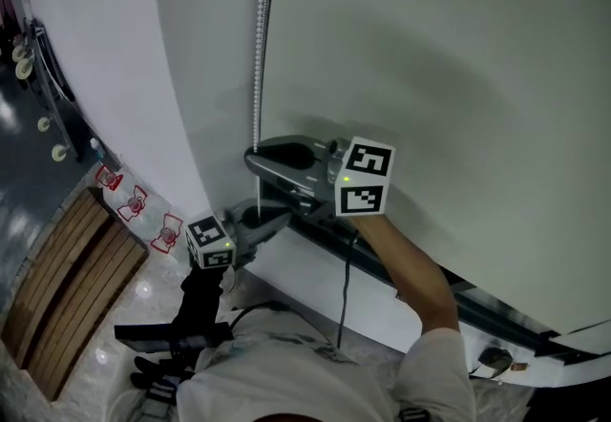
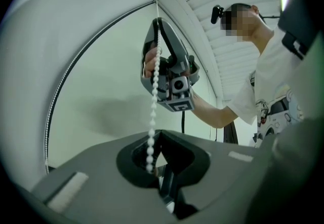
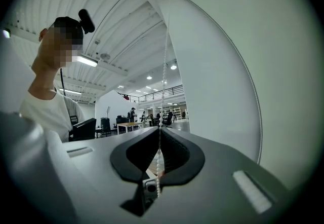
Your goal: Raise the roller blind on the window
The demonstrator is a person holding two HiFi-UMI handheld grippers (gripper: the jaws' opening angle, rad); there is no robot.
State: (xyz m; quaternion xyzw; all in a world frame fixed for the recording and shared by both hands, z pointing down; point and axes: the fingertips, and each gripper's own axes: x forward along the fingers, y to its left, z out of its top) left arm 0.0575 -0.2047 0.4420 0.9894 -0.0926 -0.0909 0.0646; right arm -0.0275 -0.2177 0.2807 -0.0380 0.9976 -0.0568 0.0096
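The pale roller blind (image 1: 430,76) fills the right of the head view. Its white bead chain (image 1: 258,48) hangs along the blind's left edge. My right gripper (image 1: 254,158) points left and is shut on the chain (image 3: 163,91), which runs up from between its closed tips. My left gripper (image 1: 282,218) sits just below it. In the left gripper view the same strand (image 2: 153,101) drops from the right gripper (image 2: 158,21) into the left gripper's (image 2: 154,134) closed tips and ends in the cutout behind them. A second strand (image 2: 50,116) follows the blind's edge.
A dark sill rail (image 1: 458,301) runs under the blind. A white wall (image 1: 124,48) stands left of the chain, with a wooden slatted bench (image 1: 67,277) on the floor below. A black cable (image 1: 346,286) hangs from the right gripper.
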